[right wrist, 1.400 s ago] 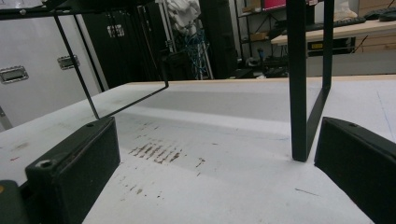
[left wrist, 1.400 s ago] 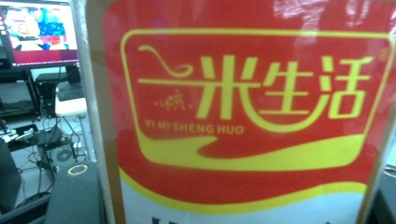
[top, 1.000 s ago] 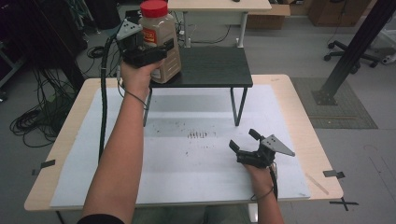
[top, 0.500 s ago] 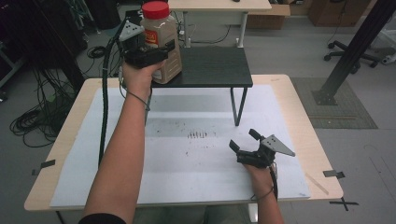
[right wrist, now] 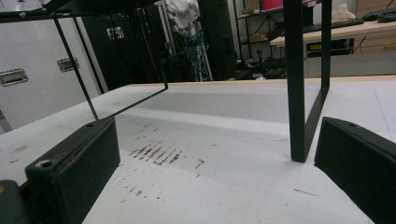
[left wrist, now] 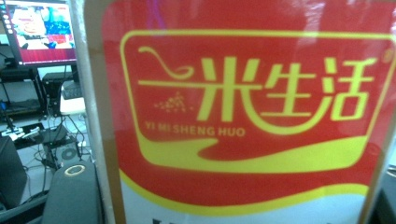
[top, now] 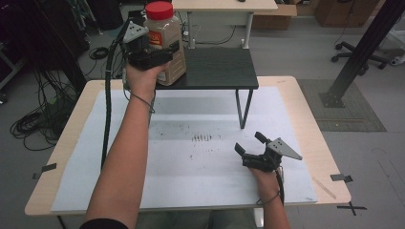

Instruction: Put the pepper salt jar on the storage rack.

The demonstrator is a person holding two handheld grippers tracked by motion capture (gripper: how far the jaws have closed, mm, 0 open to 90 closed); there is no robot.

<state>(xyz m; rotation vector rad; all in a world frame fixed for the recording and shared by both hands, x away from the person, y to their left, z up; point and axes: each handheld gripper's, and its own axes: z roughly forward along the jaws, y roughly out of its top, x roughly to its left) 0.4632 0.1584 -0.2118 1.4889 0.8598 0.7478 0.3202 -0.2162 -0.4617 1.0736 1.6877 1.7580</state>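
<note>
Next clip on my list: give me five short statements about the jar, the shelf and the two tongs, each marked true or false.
1. The jar has a red lid. True.
2. The left tongs are closed on the jar. True.
3. The jar lies on its side on the white mat. False: it stands upright on the black shelf.
4. The right tongs hold a spoon. False: their jaws are open and empty, low over the white mat.
5. The jar's label is blue. False: it is red with yellow lettering.

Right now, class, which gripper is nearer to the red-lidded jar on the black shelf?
Left. The left gripper is closed around the jar; the right gripper rests open on the white table, well away from it.
</note>
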